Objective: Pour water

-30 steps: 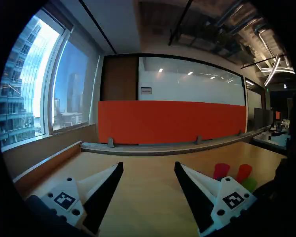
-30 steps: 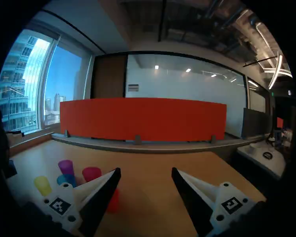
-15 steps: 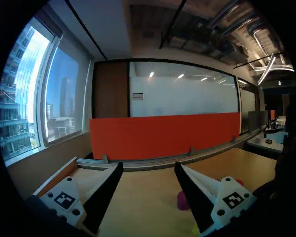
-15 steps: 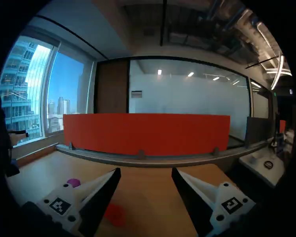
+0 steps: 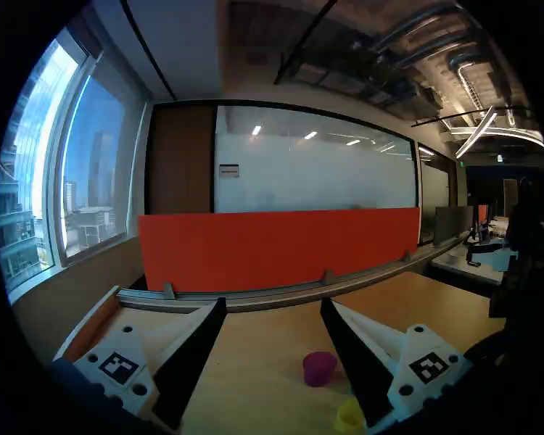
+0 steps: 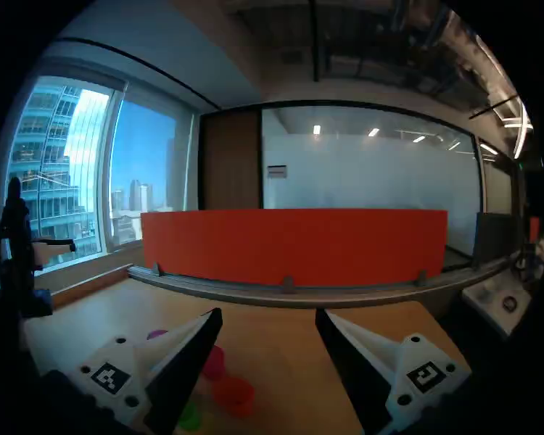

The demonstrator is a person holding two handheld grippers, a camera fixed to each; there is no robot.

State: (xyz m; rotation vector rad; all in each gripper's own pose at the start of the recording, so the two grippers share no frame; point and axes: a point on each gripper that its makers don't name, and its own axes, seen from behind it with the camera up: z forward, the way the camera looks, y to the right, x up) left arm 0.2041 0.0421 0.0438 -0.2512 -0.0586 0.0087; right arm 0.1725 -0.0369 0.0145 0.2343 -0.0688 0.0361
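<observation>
Approach stance: left gripper (image 5: 272, 301) and right gripper (image 6: 267, 312) gape wide, empty, above the desk (image 5: 257, 377), with purple cup (image 5: 319, 367) and red cup (image 6: 233, 392) standing just ahead, likely lining up a grasp.

The left gripper (image 5: 272, 301) and the right gripper (image 6: 268, 312) each jut up from the bottom of their own view, pointing forward and level, both with fingers spread wide apart, gripping nothing.
</observation>
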